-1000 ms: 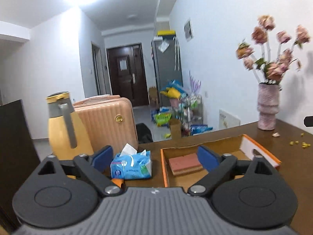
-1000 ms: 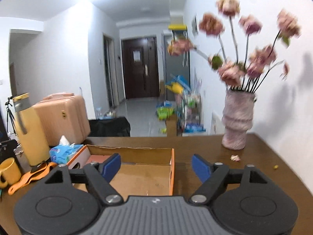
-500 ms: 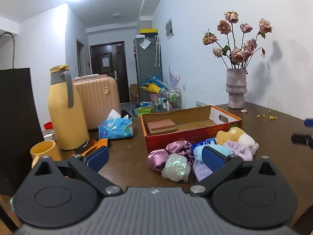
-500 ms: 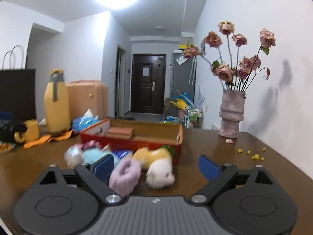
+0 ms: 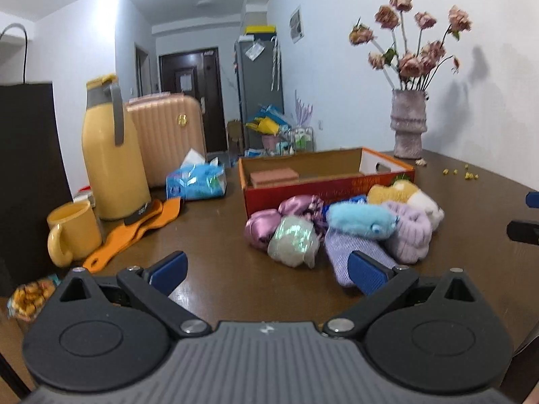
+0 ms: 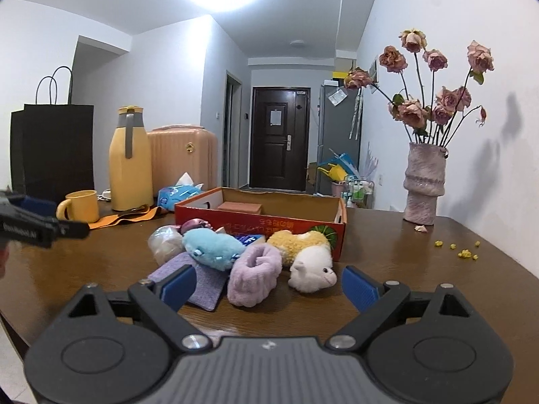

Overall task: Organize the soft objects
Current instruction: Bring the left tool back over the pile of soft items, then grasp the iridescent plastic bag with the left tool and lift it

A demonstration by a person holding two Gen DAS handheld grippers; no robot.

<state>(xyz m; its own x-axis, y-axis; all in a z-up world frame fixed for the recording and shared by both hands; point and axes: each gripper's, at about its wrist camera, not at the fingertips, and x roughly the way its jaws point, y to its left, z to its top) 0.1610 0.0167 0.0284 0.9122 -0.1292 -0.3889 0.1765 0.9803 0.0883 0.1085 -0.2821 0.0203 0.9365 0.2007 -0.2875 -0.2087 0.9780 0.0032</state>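
Plush pile point(image 6: 256, 256) just ahead of both jaws, apparently untouched; jaws apart, empty.

Black hand-held gripper point(image 6: 266, 286) with blue pads, silver screws.

Box point(image 6: 269, 227) front is showing yellow characters, upside down, too small to read. Left gripper point(image 6: 20, 225) arm is carrying small white lettering, blurred. Jug point(image 5: 114, 155) base is bearing an unreadable mark.
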